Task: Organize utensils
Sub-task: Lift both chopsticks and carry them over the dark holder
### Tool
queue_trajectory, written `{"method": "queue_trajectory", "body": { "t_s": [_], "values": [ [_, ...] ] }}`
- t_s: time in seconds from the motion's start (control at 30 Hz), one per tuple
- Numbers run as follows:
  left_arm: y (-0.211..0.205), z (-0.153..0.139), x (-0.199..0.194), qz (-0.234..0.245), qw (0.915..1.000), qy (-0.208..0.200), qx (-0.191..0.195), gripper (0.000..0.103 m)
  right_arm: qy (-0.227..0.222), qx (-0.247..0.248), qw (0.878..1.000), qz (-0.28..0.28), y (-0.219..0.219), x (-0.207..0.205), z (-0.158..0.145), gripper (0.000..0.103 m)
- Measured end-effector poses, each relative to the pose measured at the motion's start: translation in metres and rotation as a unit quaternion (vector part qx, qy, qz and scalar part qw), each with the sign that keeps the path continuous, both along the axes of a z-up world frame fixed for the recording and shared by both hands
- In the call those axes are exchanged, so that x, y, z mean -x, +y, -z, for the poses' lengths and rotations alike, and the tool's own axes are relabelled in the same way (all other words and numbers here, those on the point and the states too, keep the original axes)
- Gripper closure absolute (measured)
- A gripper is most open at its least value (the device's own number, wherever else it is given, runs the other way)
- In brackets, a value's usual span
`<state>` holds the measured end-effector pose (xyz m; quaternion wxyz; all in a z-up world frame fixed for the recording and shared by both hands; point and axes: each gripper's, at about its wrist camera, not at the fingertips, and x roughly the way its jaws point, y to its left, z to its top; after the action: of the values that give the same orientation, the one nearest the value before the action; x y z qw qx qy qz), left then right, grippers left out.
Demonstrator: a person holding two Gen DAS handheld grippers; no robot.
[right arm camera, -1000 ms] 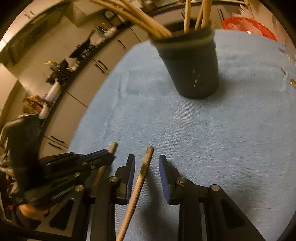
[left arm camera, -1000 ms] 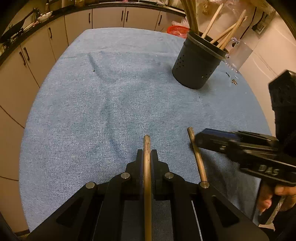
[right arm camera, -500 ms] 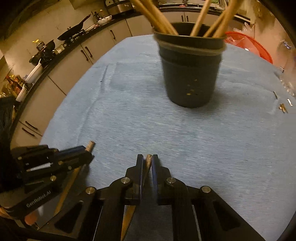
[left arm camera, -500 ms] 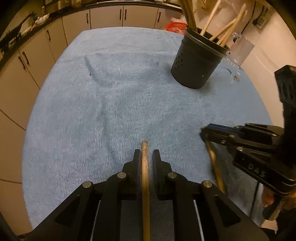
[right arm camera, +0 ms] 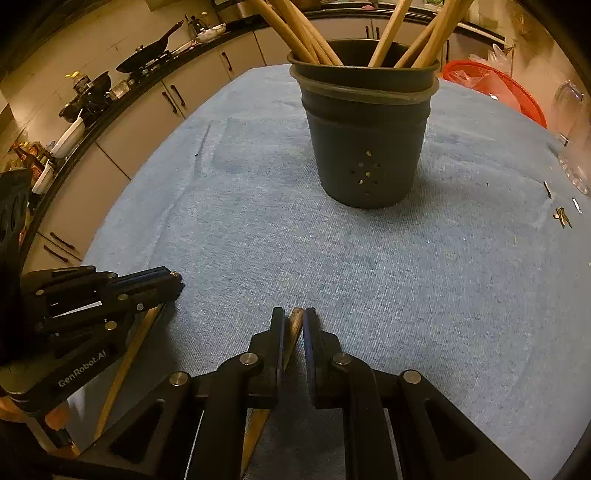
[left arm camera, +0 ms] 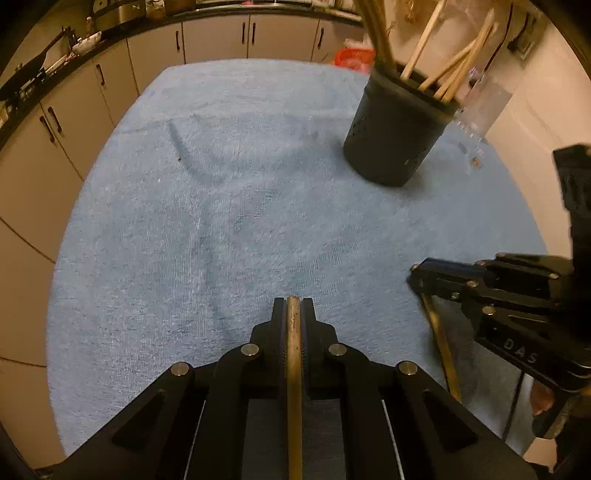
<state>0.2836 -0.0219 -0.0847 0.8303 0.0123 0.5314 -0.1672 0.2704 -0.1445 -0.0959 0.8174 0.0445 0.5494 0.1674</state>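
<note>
Both grippers were closed on wooden sticks, low over the blue cloth [left arm camera: 229, 206] that covered the bench. On the left gripper [left arm camera: 294, 306] the jaws pinched a thin brown chopstick [left arm camera: 294, 354] that ran straight back between the fingers, its blunt tip just showing at their ends. On the right gripper [right arm camera: 294, 320] the jaws had just been closing and now clamped a second chopstick [right arm camera: 291, 334] near its tip, the shaft slanting down and to the left beneath the gripper body. In each wrist view the other gripper showed at the edge of the frame, just beside the first, with its stick hanging at an angle below it. Farther back on the cloth stood a dark perforated utensil holder [right arm camera: 365, 147], upright and well apart from both grippers, with several light wooden chopsticks [right arm camera: 388, 35] leaning out of it. A red basket [right arm camera: 491, 86] sat behind the holder, and kitchen cabinets [left arm camera: 218, 37] ran along the far side.
</note>
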Motion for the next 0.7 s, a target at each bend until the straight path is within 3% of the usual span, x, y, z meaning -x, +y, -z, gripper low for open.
{"method": "queue_trajectory", "body": {
  "t_s": [0.17, 0.37, 0.7],
  "values": [
    [0.012, -0.027, 0.003, -0.023, 0.9982, -0.034, 0.044, 0.096, -0.026, -0.036, 0.999, 0.005, -0.011, 0.006, -0.017, 0.096],
    [0.019, -0.069, 0.017, -0.028, 0.9932, -0.089, 0.07, 0.096, -0.087, -0.059, 0.994, 0.0, -0.021, 0.022, -0.065, 0.096],
    [0.016, -0.139, 0.035, -0.026, 0.9756, -0.193, 0.102, 0.097, -0.192, -0.08, 0.978, -0.004, -0.029, 0.052, -0.14, 0.097]
  ]
}}
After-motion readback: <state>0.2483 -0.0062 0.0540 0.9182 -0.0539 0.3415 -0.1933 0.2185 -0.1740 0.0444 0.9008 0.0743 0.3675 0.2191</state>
